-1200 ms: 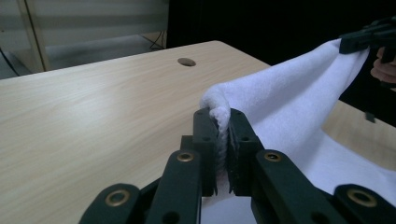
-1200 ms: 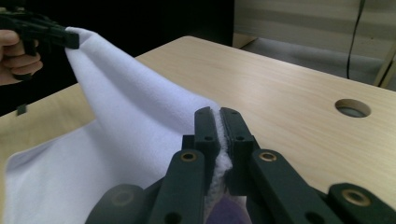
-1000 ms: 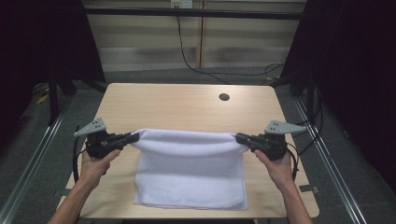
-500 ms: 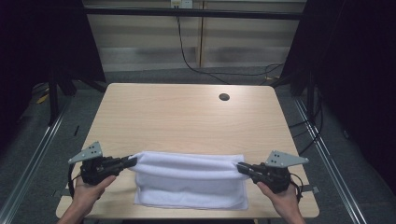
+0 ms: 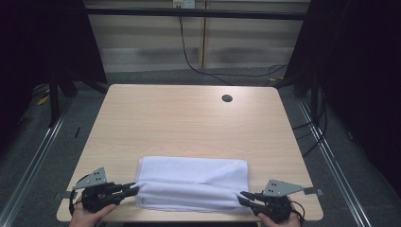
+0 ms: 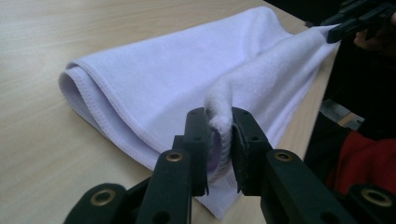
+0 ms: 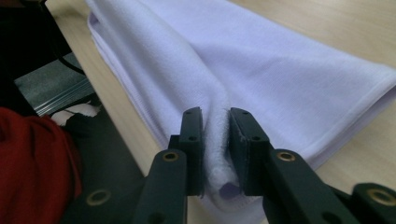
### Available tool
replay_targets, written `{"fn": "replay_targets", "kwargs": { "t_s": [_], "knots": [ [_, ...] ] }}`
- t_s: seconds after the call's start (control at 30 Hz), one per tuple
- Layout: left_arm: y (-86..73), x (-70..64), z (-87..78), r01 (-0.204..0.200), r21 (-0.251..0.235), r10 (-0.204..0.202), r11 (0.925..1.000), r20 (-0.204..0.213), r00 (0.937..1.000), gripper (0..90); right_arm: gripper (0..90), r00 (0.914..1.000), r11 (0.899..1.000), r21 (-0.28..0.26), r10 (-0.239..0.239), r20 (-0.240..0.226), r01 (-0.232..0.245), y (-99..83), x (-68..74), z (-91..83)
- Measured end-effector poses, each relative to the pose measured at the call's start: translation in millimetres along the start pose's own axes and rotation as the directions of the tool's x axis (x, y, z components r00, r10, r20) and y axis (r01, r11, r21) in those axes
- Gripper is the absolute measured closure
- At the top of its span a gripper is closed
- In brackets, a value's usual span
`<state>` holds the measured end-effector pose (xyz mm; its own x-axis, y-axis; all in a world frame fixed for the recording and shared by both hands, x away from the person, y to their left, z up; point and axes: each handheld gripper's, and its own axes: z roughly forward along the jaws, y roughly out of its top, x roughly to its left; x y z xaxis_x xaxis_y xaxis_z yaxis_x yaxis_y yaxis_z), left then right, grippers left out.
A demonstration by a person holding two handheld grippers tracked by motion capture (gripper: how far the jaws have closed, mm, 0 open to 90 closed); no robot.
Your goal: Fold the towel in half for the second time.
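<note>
- The white towel lies folded on the near part of the light wooden desk, close to the edge on the person's side, its long sides running left to right.
- The left tongs pinch the towel's near left corner — in the left gripper view the two black jaws are pressed together on a bunched ridge of cloth, with the rest of the towel spreading away behind them.
- The right tongs pinch the near right corner; in the right gripper view a thick fold of towel sits clamped between the jaws, and stacked layers with a stitched hem show at the side.
- Between the two pinched corners, the towel's upper layer is drawn into a soft ridge along its near edge, while the far edge rests flat on the desk.
- A hand holds the left gripper at the bottom of the high view; a grey three-cornered plate sits on top of the right gripper.
- A dark round hole marks the far right part of the desk, well apart from the towel.
- No brand, label or readable writing can be made out on the towel, the tongs or the desk — the towel's surface is plain.
</note>
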<state>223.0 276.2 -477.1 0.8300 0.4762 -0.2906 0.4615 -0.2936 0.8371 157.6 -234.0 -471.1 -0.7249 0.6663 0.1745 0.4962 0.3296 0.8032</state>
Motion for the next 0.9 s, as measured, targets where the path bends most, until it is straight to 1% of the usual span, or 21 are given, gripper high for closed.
{"fn": "replay_targets", "kwargs": {
  "t_s": [0.07, 0.1, 0.17, 0.2, 0.27, 0.3, 0.37, 0.43, 0.5, 0.53, 0.57, 0.6, 0.63, 0.67, 0.7, 0.73, 0.77, 0.8, 0.83, 0.87, 0.9],
  "knots": [
    [-2.6, -2.4, -4.1, 0.018, -0.017, -0.018, 0.9997, 0.018, 0.9997, 71.3, 69.9, 1.0000, 1.000, -0.004, 0.004, -0.002, -0.004, -3.7, 4.1, -3.8],
    [-3.0, -3.4, -6.3, 0.024, -0.023, -0.024, 0.9994, 0.021, 0.9995, 67.9, 66.7, 0.9999, 1.000, -0.012, 0.007, 0.008, -0.007, -4.4, 5.2, -6.6],
    [-2.7, -3.6, -7.4, 0.023, -0.029, -0.022, 0.9993, 0.025, 0.9994, 62.6, 64.1, 0.9997, 0.999, -0.045, 0.022, 0.010, -0.022, -4.2, 4.9, -12.4],
    [0.7, -2.9, -9.0, 0.031, -0.046, -0.031, 0.9984, 0.011, 0.9995, 58.6, 62.7, 0.9994, 0.998, -0.060, 0.028, 0.018, -0.027, -3.3, 3.5, -15.4],
    [7.5, 1.0, -7.3, 0.028, -0.059, -0.030, 0.9979, -0.029, 0.9991, 54.2, 60.6, 0.9978, 0.996, -0.083, 0.044, 0.049, -0.040, 0.1, -2.2, -19.2],
    [12.7, 5.0, -5.2, 0.032, -0.065, -0.034, 0.9974, -0.036, 0.9988, 52.0, 58.6, 0.9972, 0.995, -0.088, 0.051, 0.054, -0.046, 1.6, -4.5, -19.6],
    [22.8, 13.0, 0.2, 0.032, -0.057, -0.037, 0.9979, -0.079, 0.9962, 47.2, 55.2, 0.9946, 0.992, -0.105, 0.075, 0.071, -0.068, 6.7, -12.5, -18.8],
    [33.2, 24.7, 5.5, 0.042, -0.054, -0.047, 0.9977, -0.098, 0.9941, 42.3, 51.9, 0.9918, 0.991, -0.113, 0.085, 0.096, -0.074, 11.8, -20.1, -16.8],
    [42.0, 34.8, 8.3, 0.046, -0.053, -0.053, 0.9975, -0.146, 0.9878, 38.6, 50.7, 0.9895, 0.989, -0.121, 0.098, 0.106, -0.085, 17.1, -30.7, -14.0],
    [46.0, 42.3, 8.5, 0.057, -0.052, -0.064, 0.9970, -0.142, 0.9878, 35.7, 49.8, 0.9876, 0.988, -0.129, 0.102, 0.120, -0.086, 18.9, -34.6, -13.5],
    [48.6, 48.8, 8.2, 0.072, -0.062, -0.081, 0.9955, -0.162, 0.9835, 35.2, 48.3, 0.9843, 0.985, -0.143, 0.115, 0.134, -0.095, 21.0, -39.8, -12.9],
    [49.5, 54.1, 7.7, 0.076, -0.069, -0.089, 0.9947, -0.195, 0.9768, 34.1, 47.7, 0.9810, 0.982, -0.152, 0.134, 0.141, -0.112, 23.1, -45.6, -12.6],
    [48.8, 61.4, 7.1, 0.092, -0.074, -0.105, 0.9930, -0.200, 0.9741, 32.0, 47.2, 0.9768, 0.979, -0.163, 0.147, 0.156, -0.121, 24.6, -50.8, -12.8],
    [46.8, 66.3, 6.1, 0.110, -0.079, -0.126, 0.9907, -0.222, 0.9669, 31.4, 46.2, 0.9722, 0.975, -0.180, 0.159, 0.172, -0.127, 25.5, -57.1, -13.2],
    [43.9, 69.7, 5.7, 0.128, -0.086, -0.145, 0.9881, -0.239, 0.9602, 29.5, 45.3, 0.9689, 0.973, -0.190, 0.165, 0.185, -0.129, 25.5, -61.9, -13.5],
    [40.4, 73.0, 5.1, 0.138, -0.080, -0.153, 0.9872, -0.236, 0.9596, 27.1, 43.9, 0.9638, 0.971, -0.198, 0.177, 0.199, -0.137, 24.7, -65.3, -13.7],
    [36.5, 74.7, 5.4, 0.152, -0.077, -0.167, 0.9854, -0.256, 0.9523, 26.8, 42.3, 0.9594, 0.969, -0.204, 0.185, 0.212, -0.142, 23.0, -67.9, -13.7],
    [32.5, 75.8, 5.9, 0.167, -0.076, -0.182, 0.9830, -0.264, 0.9474, 25.7, 41.3, 0.9553, 0.968, -0.205, 0.194, 0.223, -0.148, 20.8, -69.3, -13.5],
    [29.3, 76.5, 6.6, 0.178, -0.068, -0.190, 0.9817, -0.260, 0.9468, 23.8, 39.9, 0.9538, 0.968, -0.201, 0.198, 0.226, -0.154, 18.2, -70.4, -12.7],
    [26.6, 76.0, 6.6, 0.178, -0.062, -0.189, 0.9820, -0.272, 0.9437, 23.2, 37.8, 0.9514, 0.969, -0.191, 0.200, 0.234, -0.157, 15.8, -70.6, -11.9],
    [26.6, 76.0, 6.6, 0.178, -0.062, -0.189, 0.9820, -0.272, 0.9437, 22.8, 36.8, 0.9486, 0.971, -0.181, 0.200, 0.245, -0.158, 13.6, -70.2, -10.8]
  ]
}}
